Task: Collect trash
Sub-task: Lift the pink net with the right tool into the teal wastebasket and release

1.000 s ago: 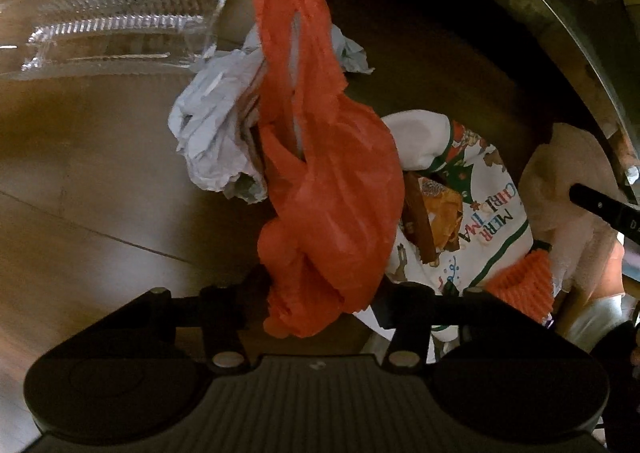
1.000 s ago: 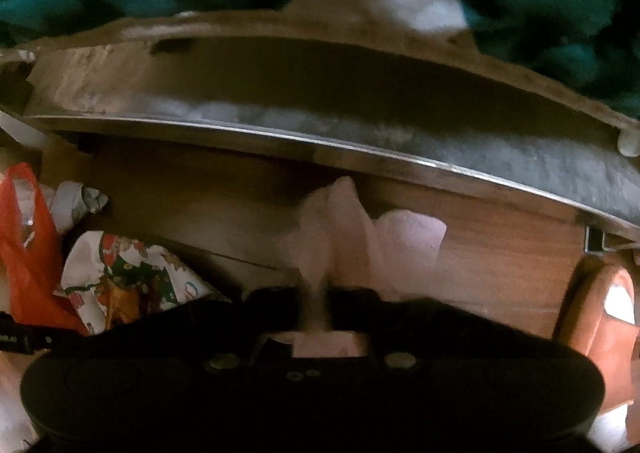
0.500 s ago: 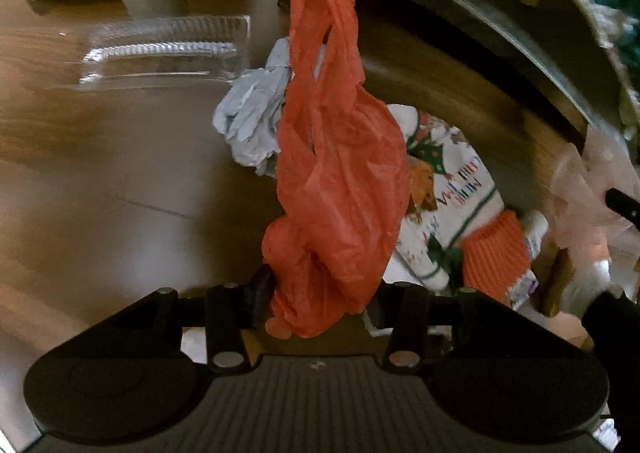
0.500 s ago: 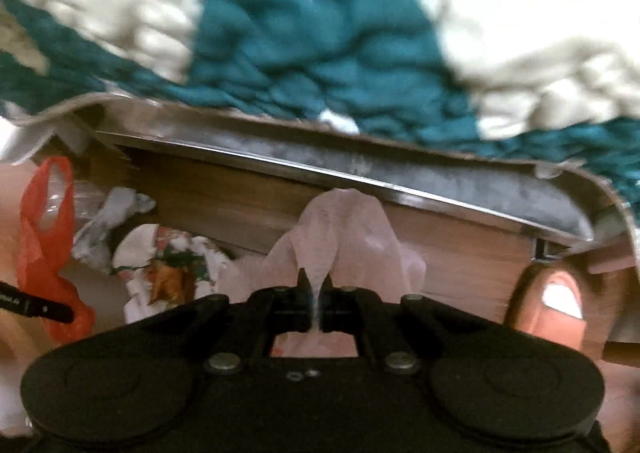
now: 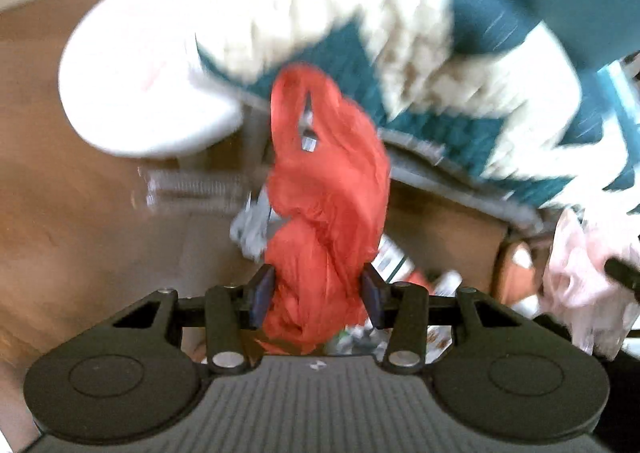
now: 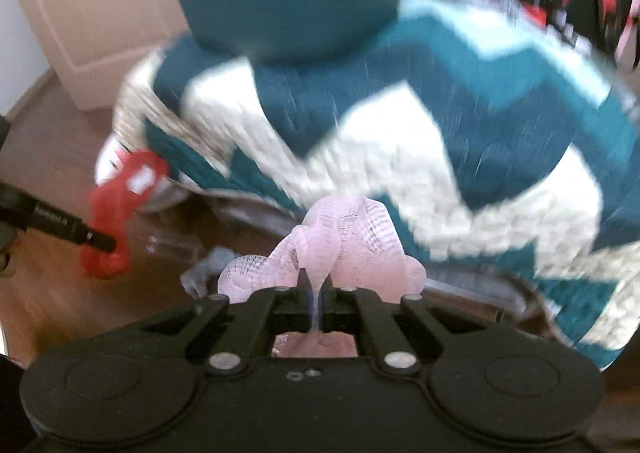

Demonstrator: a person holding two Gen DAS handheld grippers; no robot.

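My left gripper (image 5: pixel 316 293) is shut on a crumpled orange-red plastic bag (image 5: pixel 328 189), held up off the wooden floor; the bag also shows in the right wrist view (image 6: pixel 116 209). My right gripper (image 6: pixel 316 289) is shut on a thin pale pink tissue (image 6: pixel 340 237), which also shows at the right of the left wrist view (image 5: pixel 580 273). Below the bag lie crumpled grey paper (image 5: pixel 252 225), a clear plastic tray (image 5: pixel 192 189) and a printed Christmas wrapper (image 5: pixel 392 257), partly hidden and blurred.
A bed with a teal and white zigzag blanket (image 6: pixel 440 133) fills the upper part of both views, its metal frame edge (image 5: pixel 460 189) above the floor. A white round object (image 5: pixel 152 73) lies at the left. A white door (image 6: pixel 92 13) stands behind.
Both grippers have risen from under the bed frame, carrying the bag and the tissue. The views tilted up, so the blanket now fills them and the floor litter is farther off.
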